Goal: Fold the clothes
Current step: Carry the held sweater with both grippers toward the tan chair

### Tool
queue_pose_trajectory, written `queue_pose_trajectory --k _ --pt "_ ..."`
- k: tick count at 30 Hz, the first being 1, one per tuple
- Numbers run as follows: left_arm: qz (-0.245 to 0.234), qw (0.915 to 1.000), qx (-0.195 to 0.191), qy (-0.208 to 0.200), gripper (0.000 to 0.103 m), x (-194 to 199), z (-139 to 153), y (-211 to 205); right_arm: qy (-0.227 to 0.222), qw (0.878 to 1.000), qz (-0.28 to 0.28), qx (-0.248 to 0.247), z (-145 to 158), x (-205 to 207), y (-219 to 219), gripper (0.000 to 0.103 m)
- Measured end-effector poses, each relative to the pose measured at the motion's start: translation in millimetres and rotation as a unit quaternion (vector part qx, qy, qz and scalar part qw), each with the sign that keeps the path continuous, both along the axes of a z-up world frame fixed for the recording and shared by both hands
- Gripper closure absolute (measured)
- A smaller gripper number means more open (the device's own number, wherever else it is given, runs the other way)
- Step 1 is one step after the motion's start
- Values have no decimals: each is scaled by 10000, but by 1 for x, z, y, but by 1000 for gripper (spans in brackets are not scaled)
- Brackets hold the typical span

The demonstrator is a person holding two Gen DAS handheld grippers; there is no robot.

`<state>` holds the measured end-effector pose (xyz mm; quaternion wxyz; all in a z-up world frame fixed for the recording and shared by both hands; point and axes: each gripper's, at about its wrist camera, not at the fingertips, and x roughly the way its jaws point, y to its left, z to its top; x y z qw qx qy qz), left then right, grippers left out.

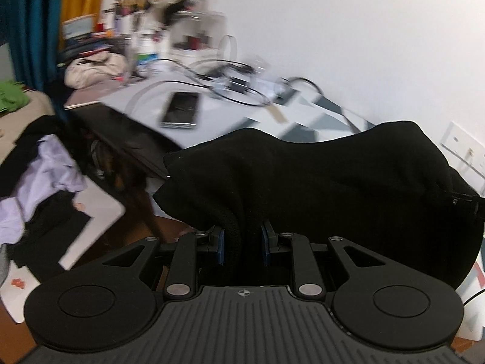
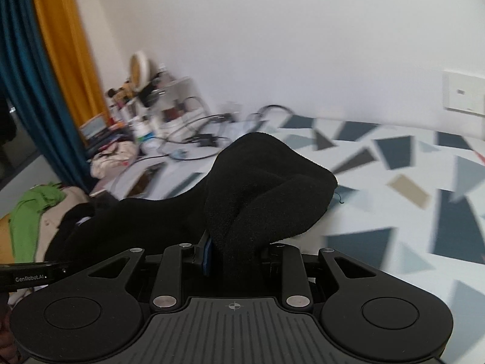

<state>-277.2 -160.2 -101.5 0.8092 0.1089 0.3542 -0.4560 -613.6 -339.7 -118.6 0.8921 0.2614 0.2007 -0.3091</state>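
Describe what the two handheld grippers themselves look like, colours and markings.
Both the left gripper and the right gripper are matte black, with a ribbed grey top plate bearing a small crosshair mark, two round black discs at the sides, silver pivot pins on the linkage arms, and blue pads lining the jaws. No sleeve shows.

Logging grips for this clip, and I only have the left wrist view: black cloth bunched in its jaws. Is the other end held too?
Observer: Yes. The right gripper has the black garment pinched in its jaws.
Operator: Is anything under that end?
Observer: A white sheet with grey triangles, with the cloth raised above it.
Operator: More laundry nearby?
Observer: A green garment lies at the far left, beside the blue curtain.
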Motion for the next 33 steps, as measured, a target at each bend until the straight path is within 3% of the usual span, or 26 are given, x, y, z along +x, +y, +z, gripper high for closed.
queue_pose_trajectory --k 7,13,22,28,33 --pt "757 9970 -107 113 80 110 -2 79 178 9971 720 -180 9 147 47 80" --pt "1685 9856 -155 -58 80 203 12 156 146 9902 1389 -96 10 291 87 80" --pt "2880 9576 29 -10 80 286 19 250 204 9638 2654 -159 13 461 160 80" --pt "3579 9337 105 -33 80 331 25 289 18 9413 3375 3 15 551 188 80" --pt "4167 9090 53 -69 80 363 26 324 -111 9202 3913 91 16 637 213 80"
